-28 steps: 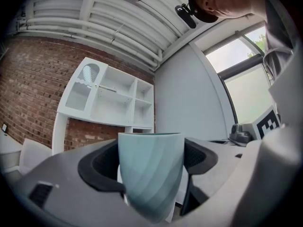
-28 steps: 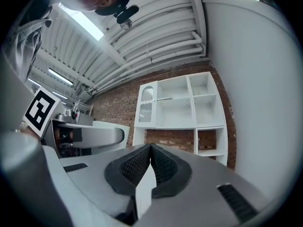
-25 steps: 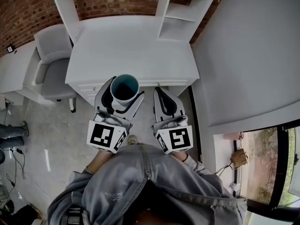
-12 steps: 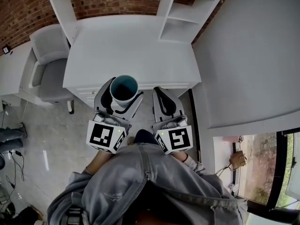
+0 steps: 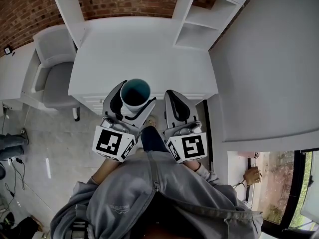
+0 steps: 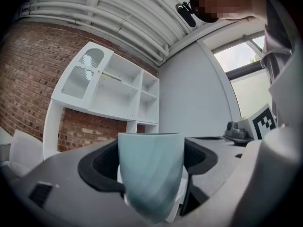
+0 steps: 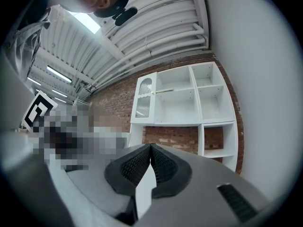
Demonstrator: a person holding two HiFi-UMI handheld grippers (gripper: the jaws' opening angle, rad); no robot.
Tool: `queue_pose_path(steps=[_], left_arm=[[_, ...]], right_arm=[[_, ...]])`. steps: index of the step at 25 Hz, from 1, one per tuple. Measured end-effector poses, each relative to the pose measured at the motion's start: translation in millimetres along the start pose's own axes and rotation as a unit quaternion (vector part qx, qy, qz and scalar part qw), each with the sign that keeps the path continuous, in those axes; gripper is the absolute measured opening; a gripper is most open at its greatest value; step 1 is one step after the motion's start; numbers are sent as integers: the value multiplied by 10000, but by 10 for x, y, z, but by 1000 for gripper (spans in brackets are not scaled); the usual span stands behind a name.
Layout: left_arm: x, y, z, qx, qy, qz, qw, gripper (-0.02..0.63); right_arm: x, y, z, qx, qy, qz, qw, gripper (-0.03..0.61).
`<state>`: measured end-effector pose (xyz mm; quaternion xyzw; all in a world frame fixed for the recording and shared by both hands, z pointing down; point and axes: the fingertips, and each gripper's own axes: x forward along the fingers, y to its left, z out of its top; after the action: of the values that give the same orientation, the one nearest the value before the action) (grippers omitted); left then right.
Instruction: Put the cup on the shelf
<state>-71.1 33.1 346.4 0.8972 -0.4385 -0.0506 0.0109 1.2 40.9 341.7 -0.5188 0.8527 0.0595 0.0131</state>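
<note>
Cup [image 5: 135, 91], teal and upright, is pinched between the jaws of the left gripper [image 5: 133, 100], seen at the front edge of the white desk [image 5: 149, 49]. At its 3 o'clock, the right gripper [image 5: 173, 97] has its jaws pressed together on nothing. The shelf [image 5: 202, 24] stands at 1 o'clock.

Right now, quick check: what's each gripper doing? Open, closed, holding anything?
Left gripper: closed on the teal cup, held upright.
Right gripper: closed, jaws together, nothing between them.
</note>
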Motion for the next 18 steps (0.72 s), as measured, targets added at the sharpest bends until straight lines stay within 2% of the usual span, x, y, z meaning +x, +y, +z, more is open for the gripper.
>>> queue_pose_path(steps=[8,18], left_arm=[[486,350,-51,-61,6,72,10000,383],[1379,776,7,-76,-71,242,9997,383]], right_arm=[[549,-324,-77,55,-79,89,9999,28],[1373,-955,-133,70,-88,325,9994,28]])
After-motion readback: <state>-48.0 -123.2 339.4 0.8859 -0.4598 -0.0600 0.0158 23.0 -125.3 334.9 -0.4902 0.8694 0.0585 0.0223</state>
